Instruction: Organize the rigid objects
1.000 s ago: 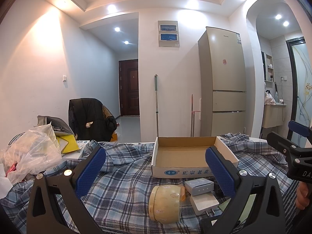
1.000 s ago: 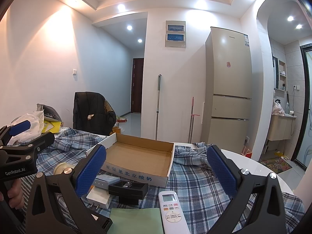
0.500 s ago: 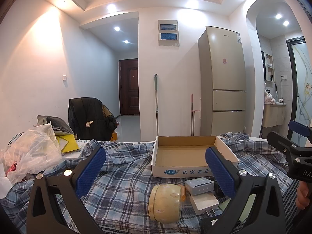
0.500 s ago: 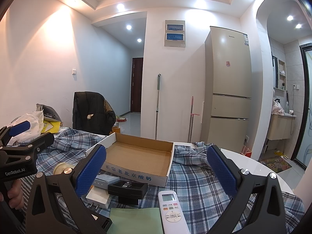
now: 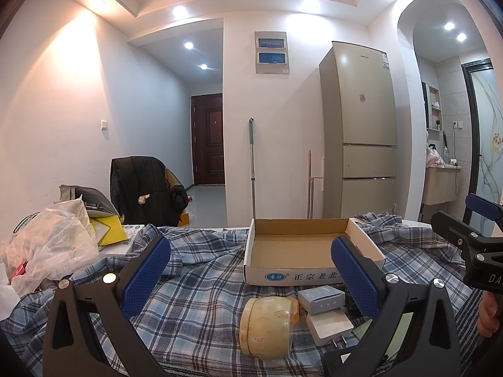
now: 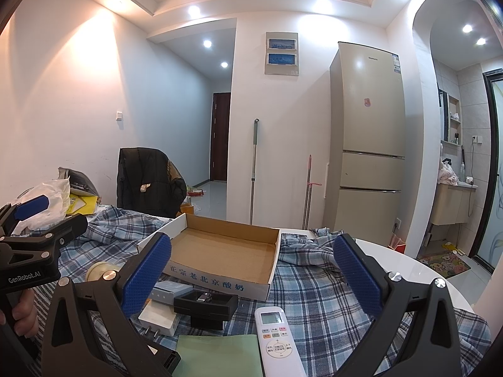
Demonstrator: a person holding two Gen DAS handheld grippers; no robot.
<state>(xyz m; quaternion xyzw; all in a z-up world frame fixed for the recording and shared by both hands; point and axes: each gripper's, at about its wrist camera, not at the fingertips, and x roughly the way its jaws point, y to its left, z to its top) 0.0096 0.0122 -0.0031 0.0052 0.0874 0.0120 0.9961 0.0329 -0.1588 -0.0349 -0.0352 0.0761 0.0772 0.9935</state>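
An empty cardboard tray box [image 5: 298,248] [image 6: 226,253] stands on the plaid cloth. In front of it lie a yellow round tin [image 5: 265,326] on its side, a small grey box [image 5: 320,297], a white plug adapter [image 5: 328,328], a black block [image 6: 206,306], a white remote control [image 6: 278,339] and a green pad [image 6: 220,355]. My left gripper [image 5: 251,278] is open and empty, held above the tin. My right gripper [image 6: 251,279] is open and empty, above the black block and the remote.
A plastic bag [image 5: 53,248] and yellow papers [image 5: 108,231] are piled at the left. A chair with a black jacket [image 5: 144,194] stands behind the table. The white round table edge [image 6: 408,270] shows at the right.
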